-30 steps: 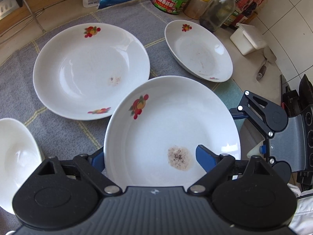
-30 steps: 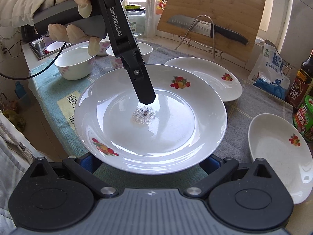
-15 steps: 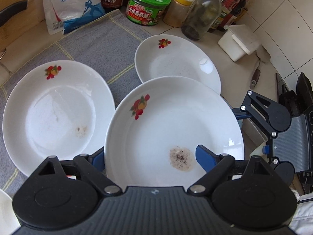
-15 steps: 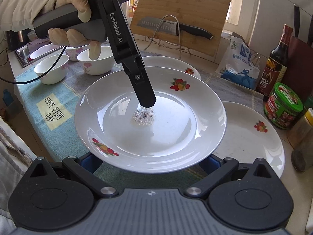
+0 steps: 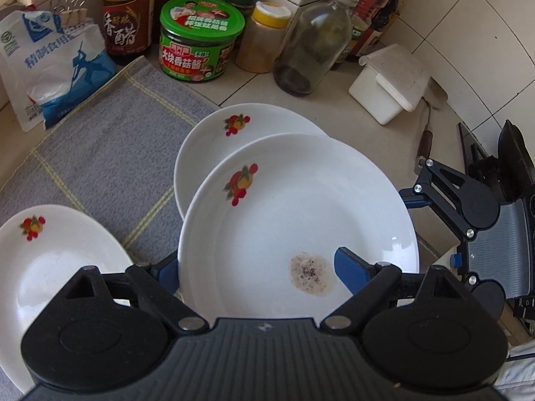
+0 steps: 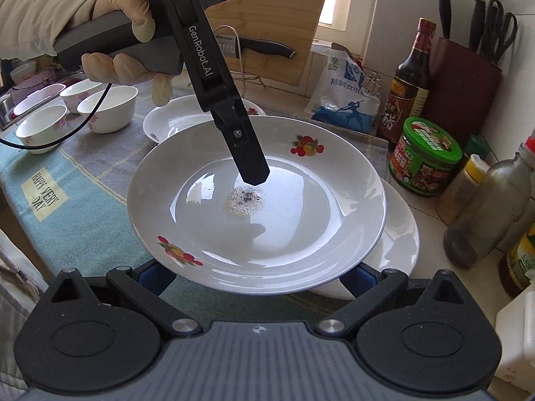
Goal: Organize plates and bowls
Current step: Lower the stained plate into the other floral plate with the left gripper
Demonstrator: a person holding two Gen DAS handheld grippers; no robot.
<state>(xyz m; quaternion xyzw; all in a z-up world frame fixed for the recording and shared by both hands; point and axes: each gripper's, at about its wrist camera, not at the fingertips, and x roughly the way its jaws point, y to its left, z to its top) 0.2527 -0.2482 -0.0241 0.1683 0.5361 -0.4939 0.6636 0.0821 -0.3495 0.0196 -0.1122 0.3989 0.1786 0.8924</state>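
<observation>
Daylight, bright, entering from the window behind the cutting board in the right wrist view; pane blown out to white. Held plate carries broad glare patches and a soft shadow under the left tool's finger. Left wrist view is flatter, slightly dimmer, with a cool cast; the white plate shows only a small highlight near its right rim. Strong fisheye bending: tile lines curve, corners vignette to black. Bottle labels toward the left wrist frame top look soft, possibly motion blur. Near tool bodies are dark, low in detail.
</observation>
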